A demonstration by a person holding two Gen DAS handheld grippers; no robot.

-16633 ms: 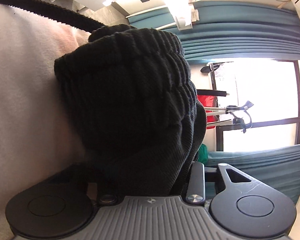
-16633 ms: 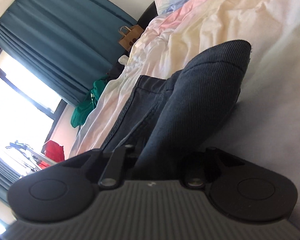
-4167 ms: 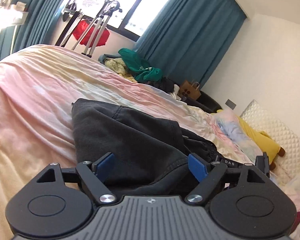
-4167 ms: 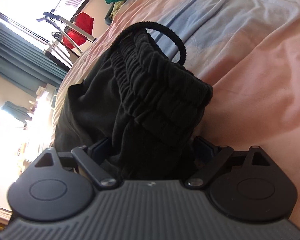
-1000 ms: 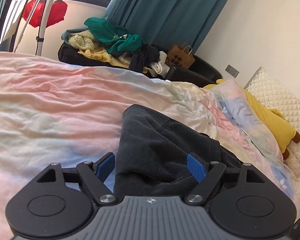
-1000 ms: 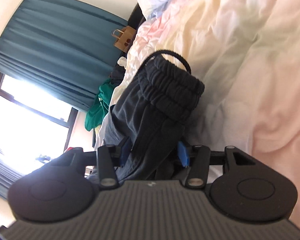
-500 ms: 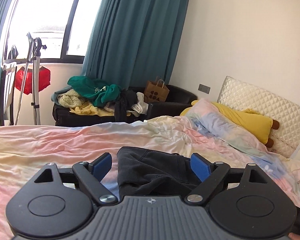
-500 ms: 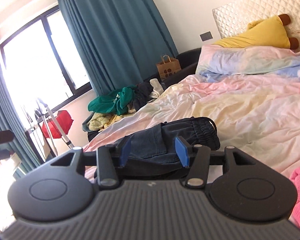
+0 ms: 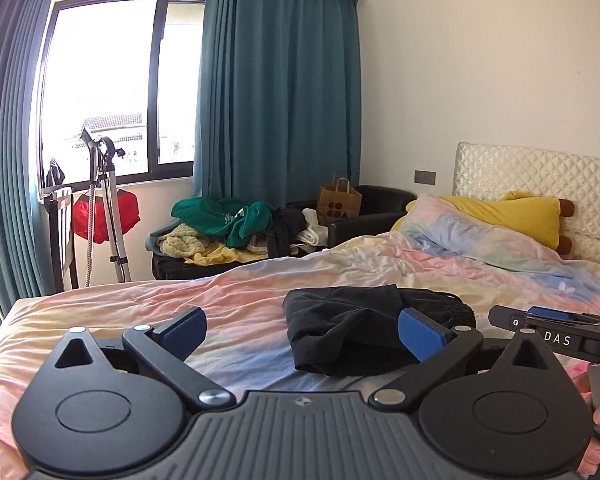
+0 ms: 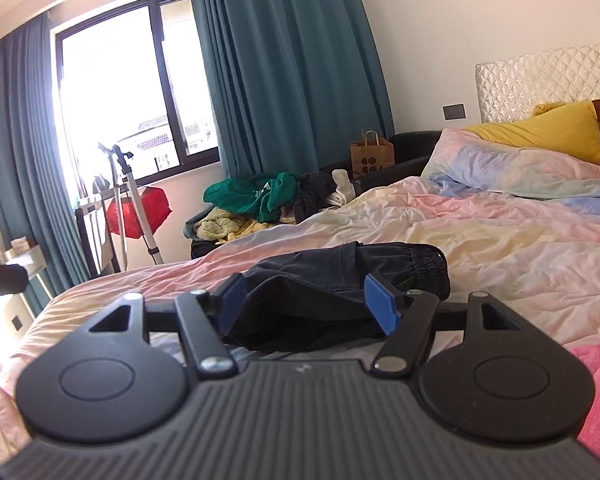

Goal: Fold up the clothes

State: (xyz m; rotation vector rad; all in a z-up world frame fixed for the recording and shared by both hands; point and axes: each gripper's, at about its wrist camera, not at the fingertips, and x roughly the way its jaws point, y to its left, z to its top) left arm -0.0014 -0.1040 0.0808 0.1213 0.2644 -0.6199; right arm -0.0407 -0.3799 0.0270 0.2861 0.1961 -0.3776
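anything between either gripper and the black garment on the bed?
Nothing visible. The folded black garment lies on the bedspread, right in front of the open right gripper; the open left gripper also faces it unobstructed.

Strong daylight pours in through the window (image 9: 100, 80), blown out to near white in both views, and in the right wrist view its glare bleeds over the frame and washes out the lower left corner below the window (image 10: 116, 96). The bedspread (image 9: 260, 292) facing the window is evenly bright, while the dark folded shorts (image 9: 352, 328) lose most detail in their creases and cast a soft shadow on the side away from the window. Fisheye distortion bows the curtains (image 9: 276, 88) beside the window and darkens the corners; the left claw (image 9: 300, 330) and right claw (image 10: 308, 300) bodies look slightly soft up close.
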